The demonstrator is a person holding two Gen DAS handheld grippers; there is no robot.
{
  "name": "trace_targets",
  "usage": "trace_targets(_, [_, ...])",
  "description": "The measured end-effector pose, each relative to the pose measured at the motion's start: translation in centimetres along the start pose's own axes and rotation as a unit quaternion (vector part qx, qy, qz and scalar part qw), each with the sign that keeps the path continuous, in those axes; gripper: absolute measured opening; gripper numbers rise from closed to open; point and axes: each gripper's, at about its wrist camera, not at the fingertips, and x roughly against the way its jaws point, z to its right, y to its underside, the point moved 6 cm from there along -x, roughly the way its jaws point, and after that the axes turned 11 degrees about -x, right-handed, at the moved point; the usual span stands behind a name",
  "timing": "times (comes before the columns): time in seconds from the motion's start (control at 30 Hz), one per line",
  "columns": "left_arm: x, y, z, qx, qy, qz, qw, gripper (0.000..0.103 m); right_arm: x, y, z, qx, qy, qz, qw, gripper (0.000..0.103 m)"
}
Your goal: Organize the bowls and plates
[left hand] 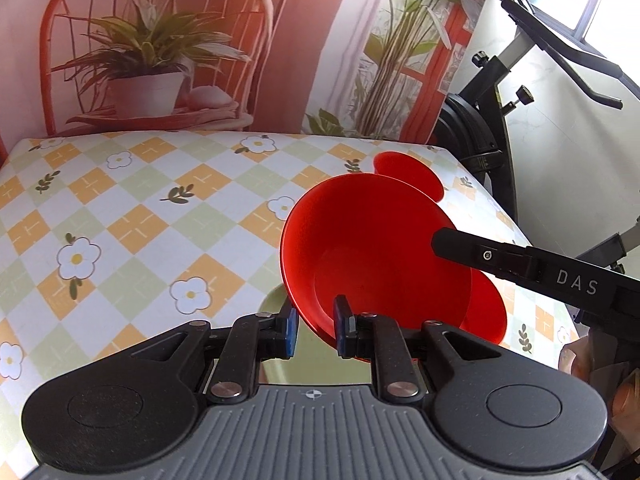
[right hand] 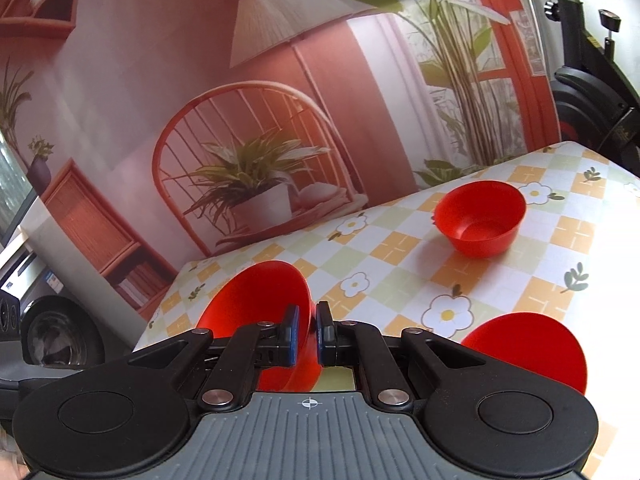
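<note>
I am holding one red bowl [left hand: 372,256] tilted above the table [left hand: 120,208], both grippers [left hand: 316,330] [right hand: 314,332] pinching its rim; next I am nesting it into the far bowl [right hand: 480,218].

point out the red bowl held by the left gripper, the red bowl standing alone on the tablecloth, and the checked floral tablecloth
red plastic bowl in the left gripper [left hand: 376,256], left wrist view, inner wall
free-standing red plastic bowl [right hand: 480,218], right wrist view, inside
checked floral tablecloth [left hand: 132,208], left wrist view, bare patch
</note>
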Motion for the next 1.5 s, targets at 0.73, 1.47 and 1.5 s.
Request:
trace_targets(0.73, [-5.6, -2.9, 8.2, -0.064, 0.057, -0.032, 0.9958, 0.02, 4.3, -3.3, 10.5, -0.071, 0.055, 0.065, 0.994, 0.009])
trace_targets(1.47, [-10.7, -0.7, 12.0, -0.129, 0.061, -0.1, 0.9848, 0.02, 3.7, -0.8, 17.4, -0.114, 0.108, 0.035, 0.987, 0.009])
trace_targets(1.5, [-10.8, -0.6, 12.0, -0.129, 0.06, -0.101, 0.9846, 0.02, 3.6, -0.7, 17.5, -0.113, 0.11, 0.034, 0.987, 0.009])
